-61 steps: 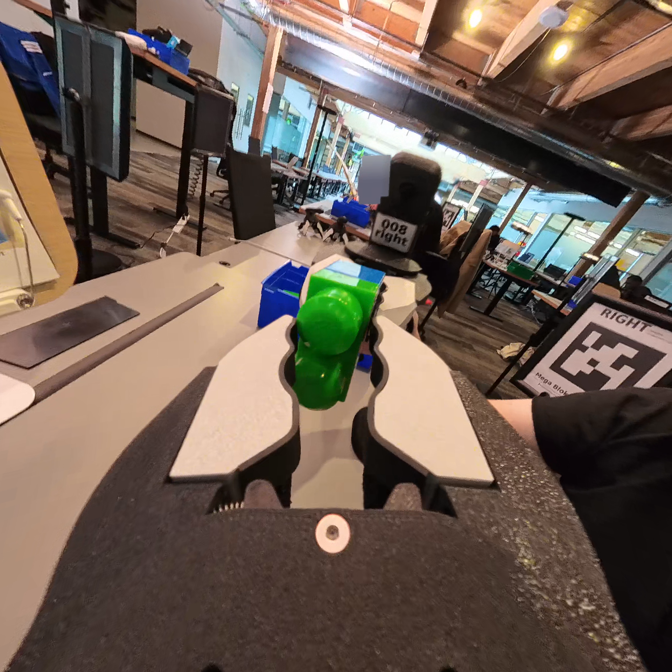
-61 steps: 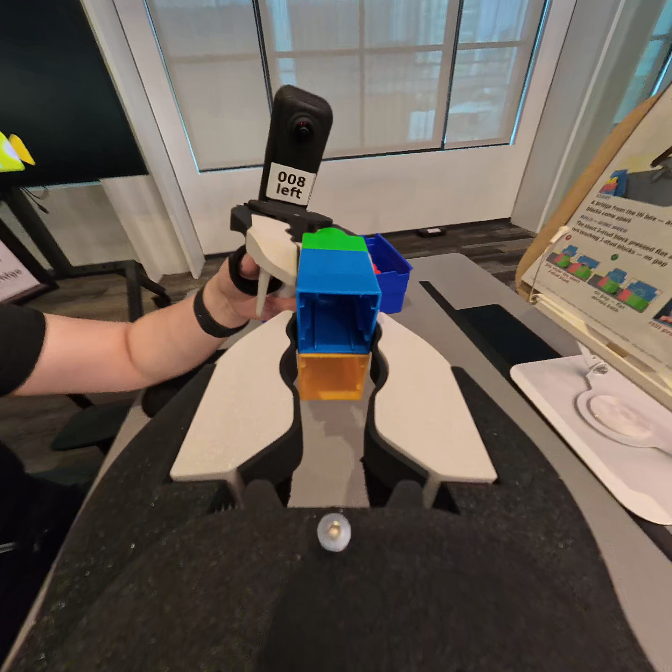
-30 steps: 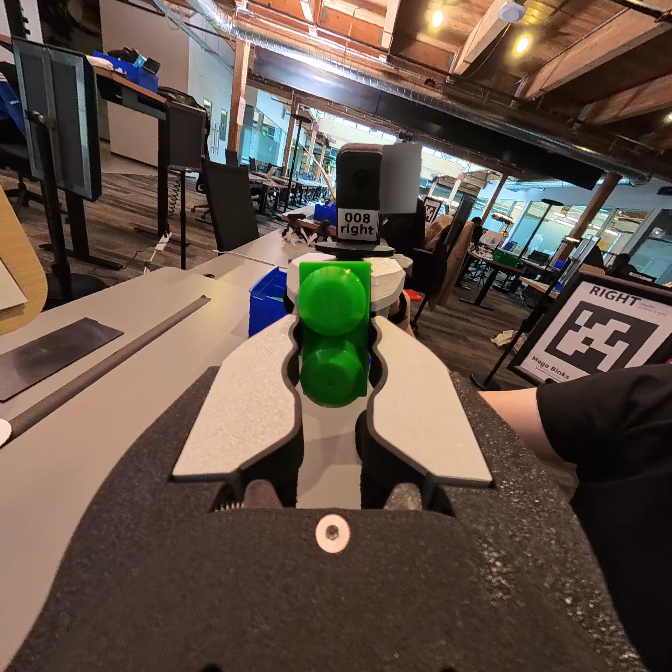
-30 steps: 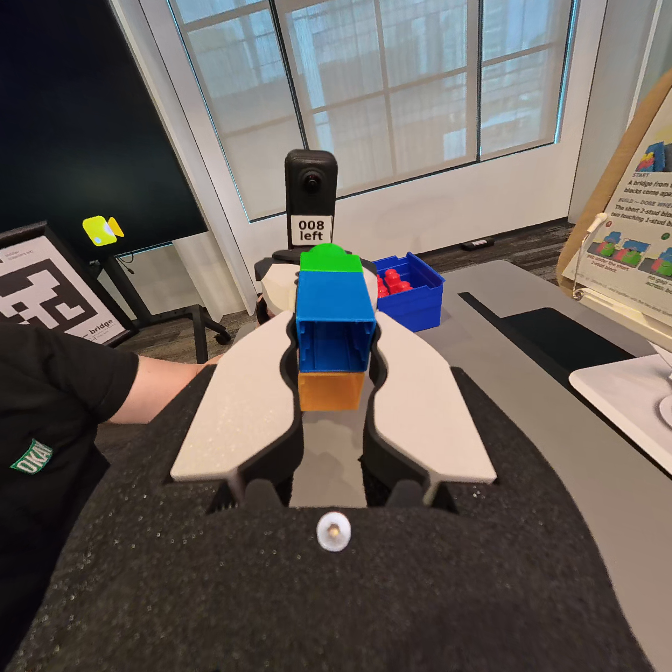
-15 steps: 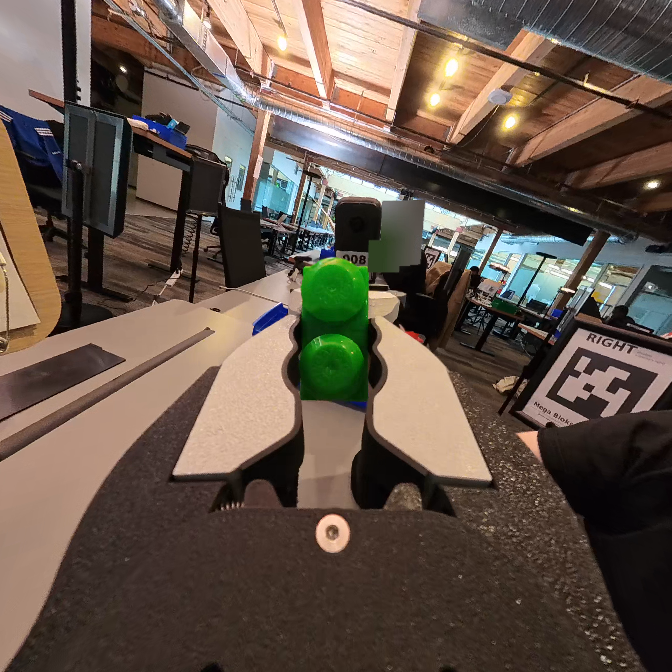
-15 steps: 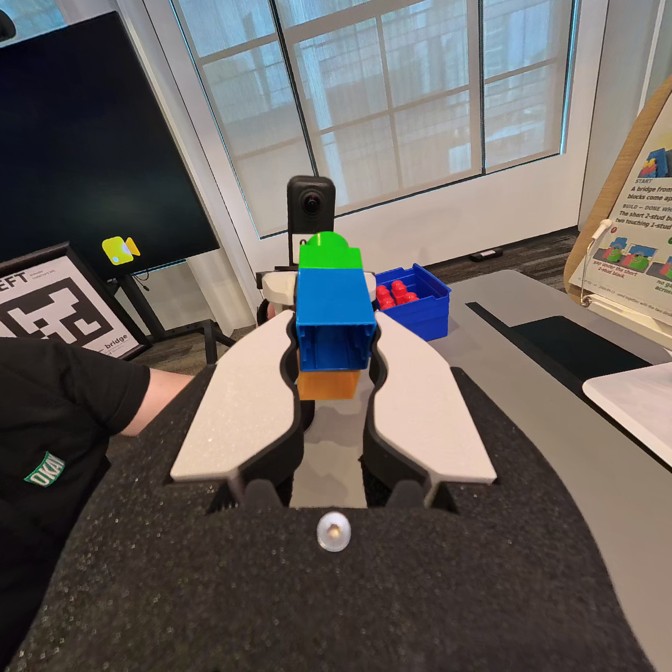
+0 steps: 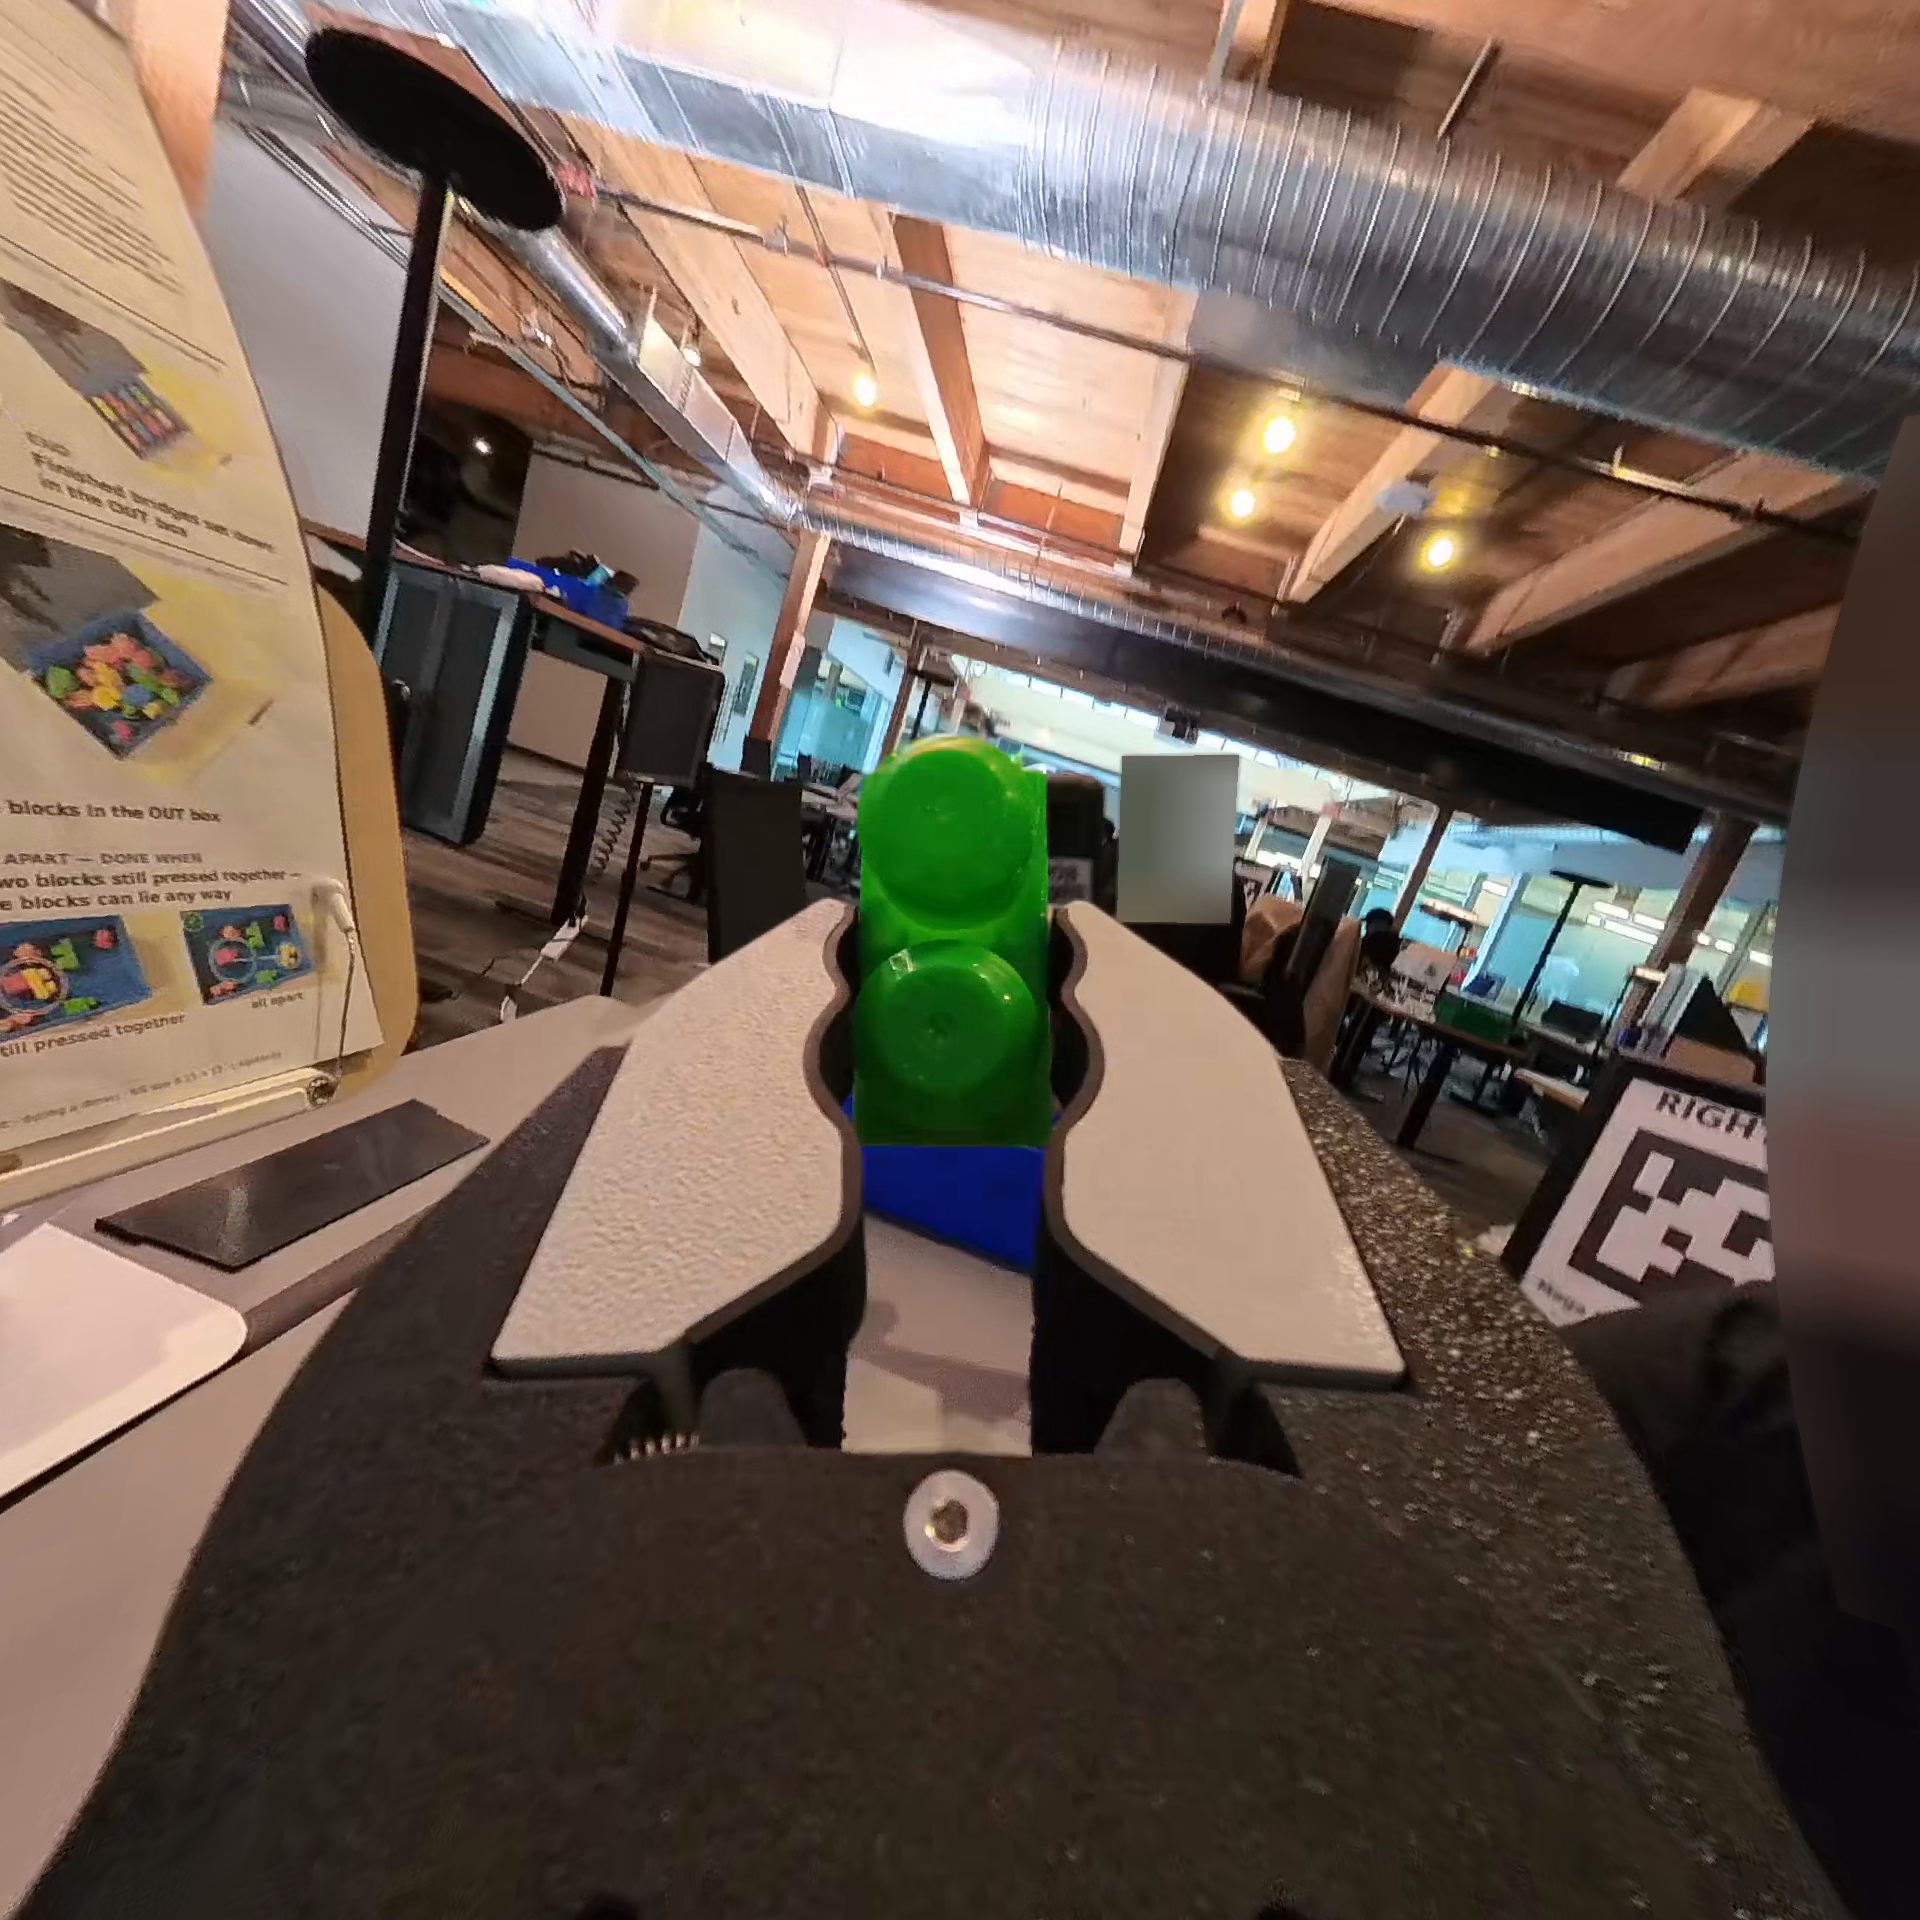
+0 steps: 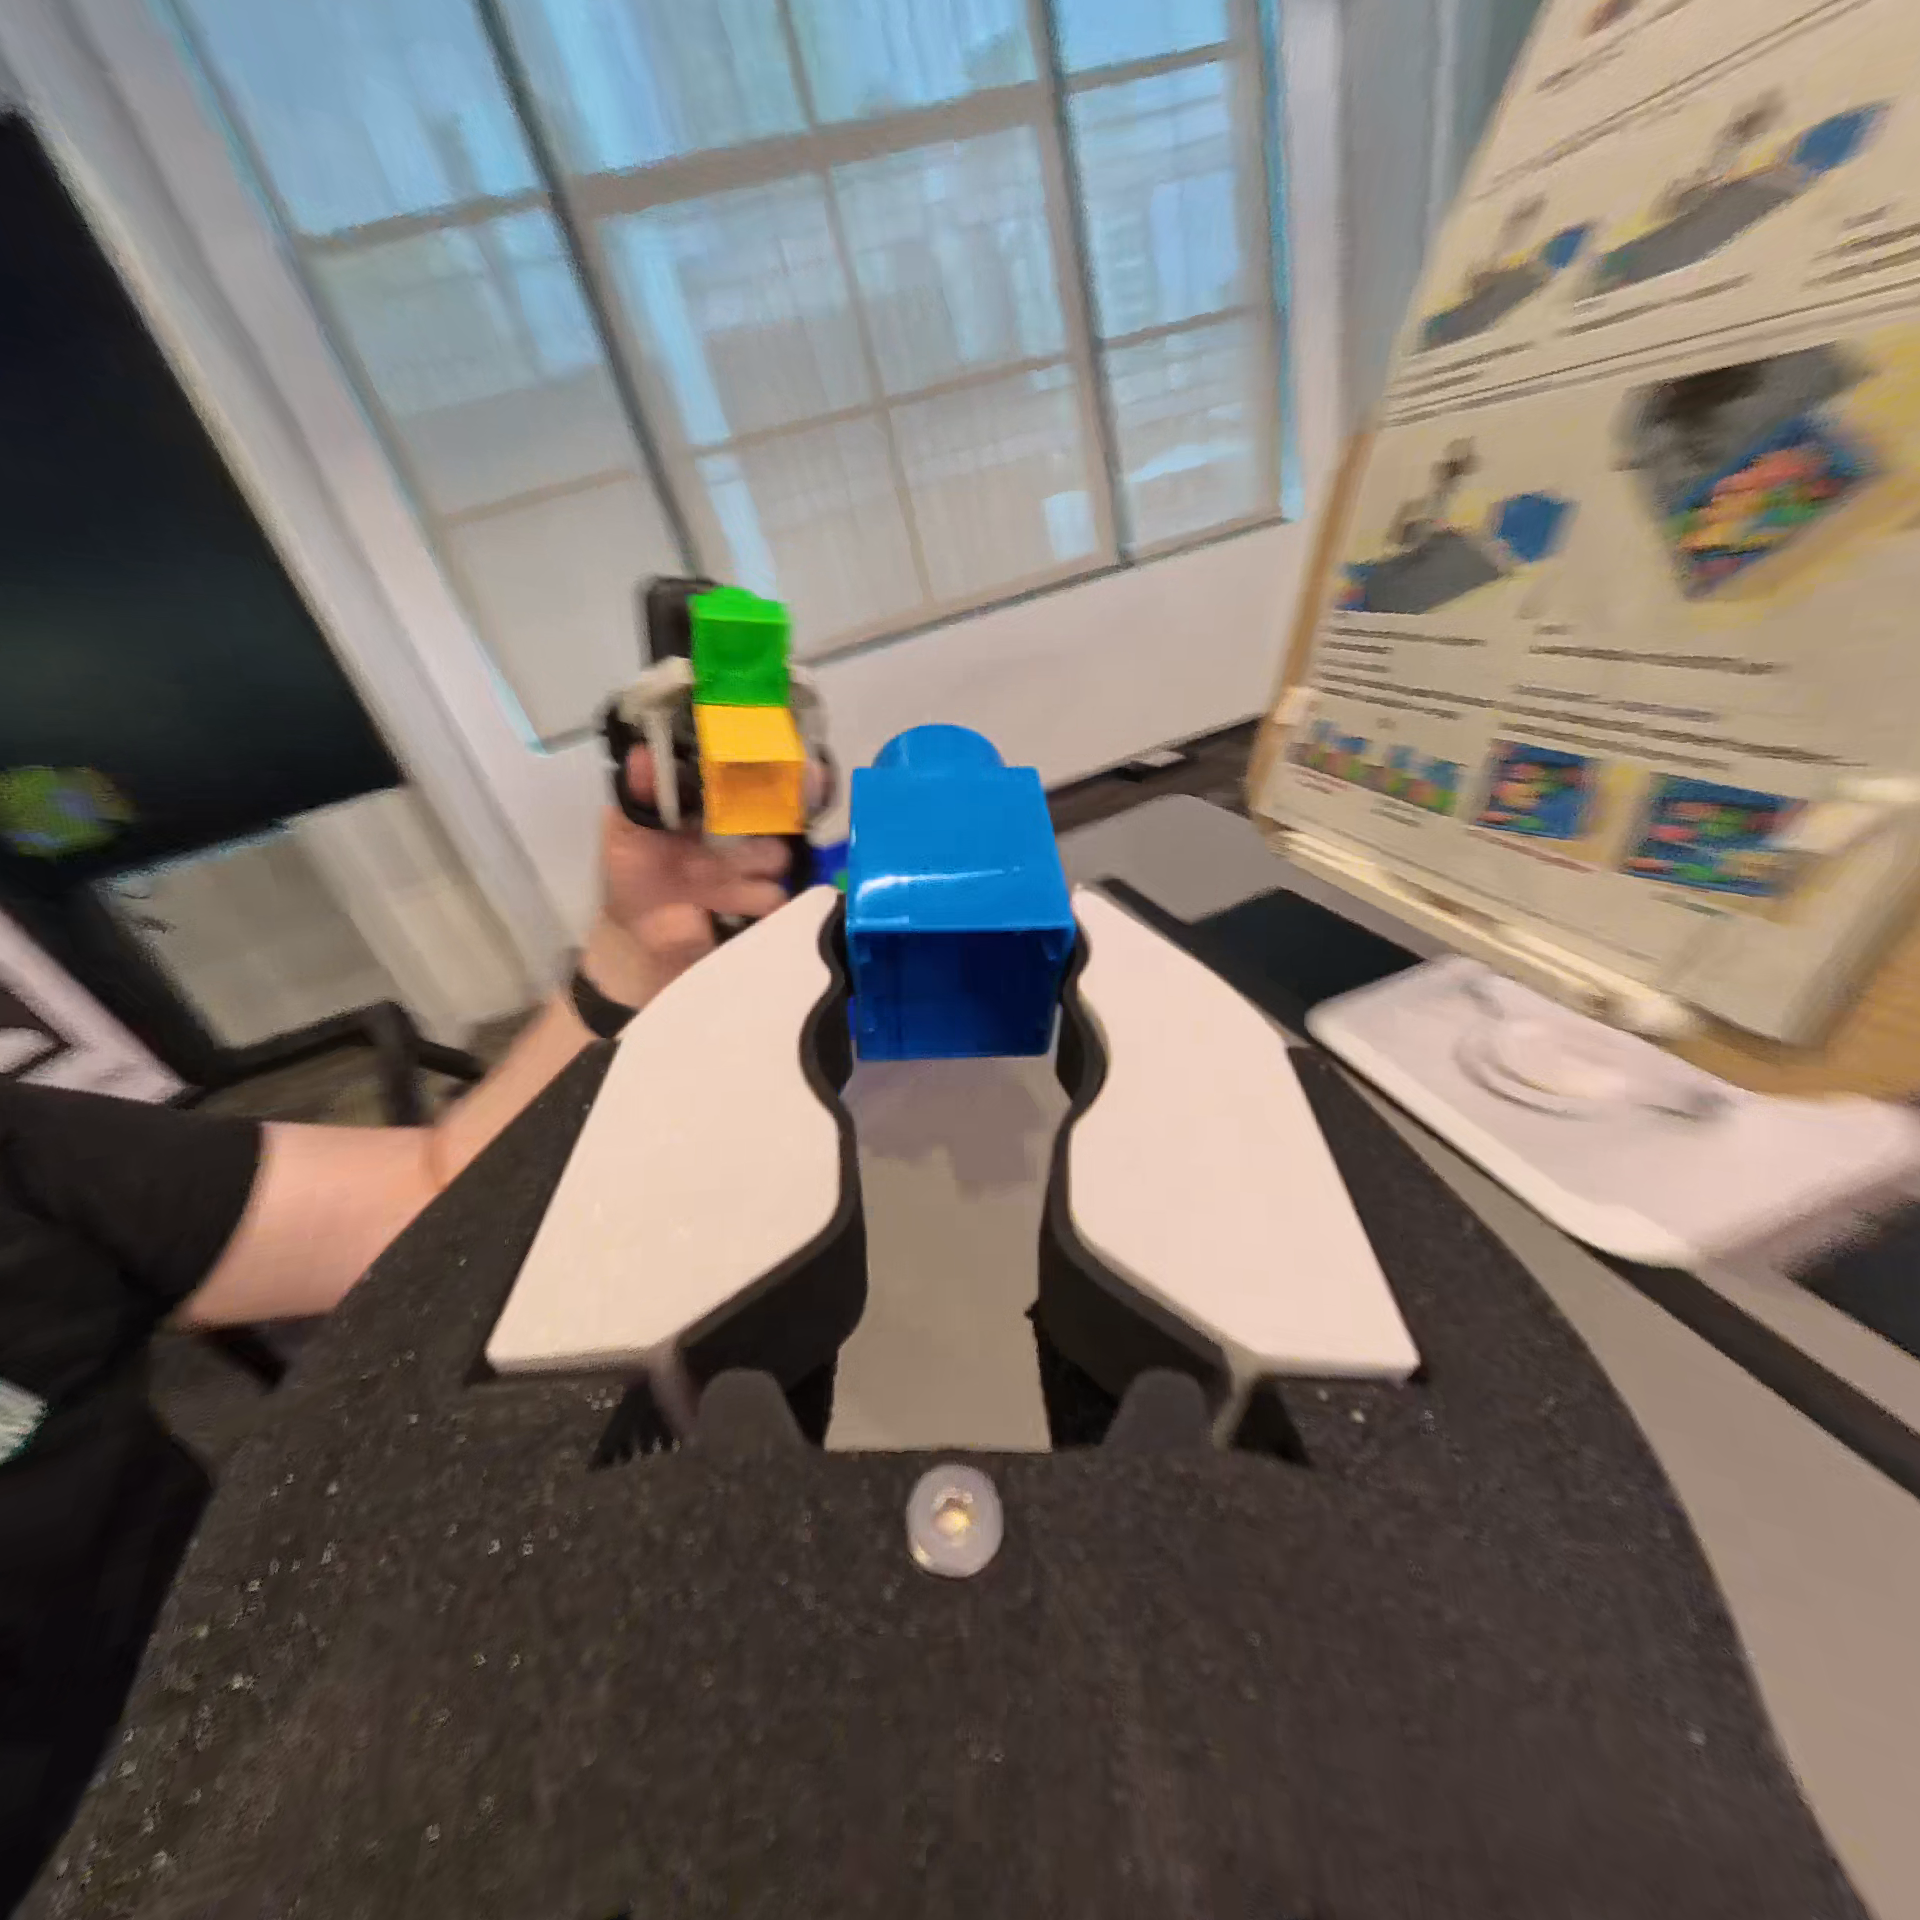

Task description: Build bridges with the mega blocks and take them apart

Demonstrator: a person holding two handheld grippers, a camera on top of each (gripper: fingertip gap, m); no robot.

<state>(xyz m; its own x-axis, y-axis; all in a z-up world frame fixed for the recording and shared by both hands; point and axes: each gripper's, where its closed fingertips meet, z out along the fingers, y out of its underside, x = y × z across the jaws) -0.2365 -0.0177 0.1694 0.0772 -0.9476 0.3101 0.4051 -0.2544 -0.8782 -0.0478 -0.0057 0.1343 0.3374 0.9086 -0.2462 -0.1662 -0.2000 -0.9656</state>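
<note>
While both grippers are raised above the grey table (image 7: pixel 125 1621), each one grips a piece of the block set. Left gripper (image 7: pixel 951 935): jaws closed down to block width on the green block (image 7: pixel 948 961), a two-stud piece, bright glossy green, studs facing the camera and stacked one above the other between the fingers (image 7: pixel 717 1122). Below the green, in that view, a patch of blue (image 7: pixel 951 1195) shows between the jaws; cannot tell what it is. From the right wrist view the same green block (image 8: pixel 738 649) is seen farther off, in the left gripper, with an orange block (image 8: pixel 750 781) pressed onto it, hollow underside toward the camera; a hand (image 8: pixel 675 883) holds that gripper. Right gripper (image 8: pixel 954 935): jaws closed on the blue block (image 8: pixel 951 914), a one-stud cube, single round stud pointing away and up, open hollow base facing the lens, sides pinched by both fingers (image 8: pixel 1195 1122). Blue block is apart from the green-orange pair, clear gap between them. Background is motion-blurred in the right view. An instruction board (image 8: pixel 1621 582) stands at right on the table; a white tray (image 8: pixel 1558 1132) lies below it. A marker sign (image 7: pixel 1662 1195) sits at right in the left view
</note>
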